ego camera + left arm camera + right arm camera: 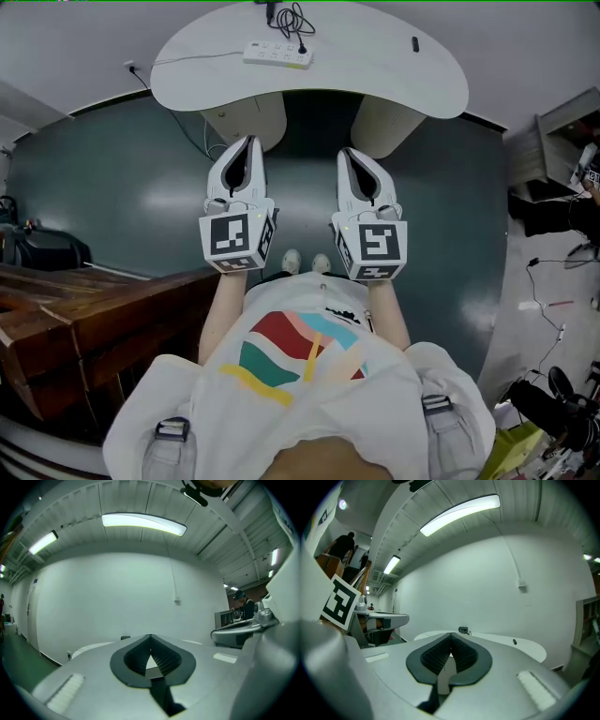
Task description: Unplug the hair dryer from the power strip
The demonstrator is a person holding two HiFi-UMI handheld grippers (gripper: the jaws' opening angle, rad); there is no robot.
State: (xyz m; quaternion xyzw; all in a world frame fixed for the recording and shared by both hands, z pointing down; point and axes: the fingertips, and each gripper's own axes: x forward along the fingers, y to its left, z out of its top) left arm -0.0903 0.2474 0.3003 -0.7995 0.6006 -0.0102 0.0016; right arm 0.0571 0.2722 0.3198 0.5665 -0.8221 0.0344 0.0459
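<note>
Plug [302, 48], seemingly in power strip [270, 53], well beyond jaws

White power strip [277, 54], white table [394, 75], black cord [300, 26] — dark grey-green floor [131, 187].

The right gripper [451, 635] is seen with jaws closed on nothing. Beyond them a white table [501, 642] is shown, bearing a small dark thing [463, 630], perhaps a plug.
</note>
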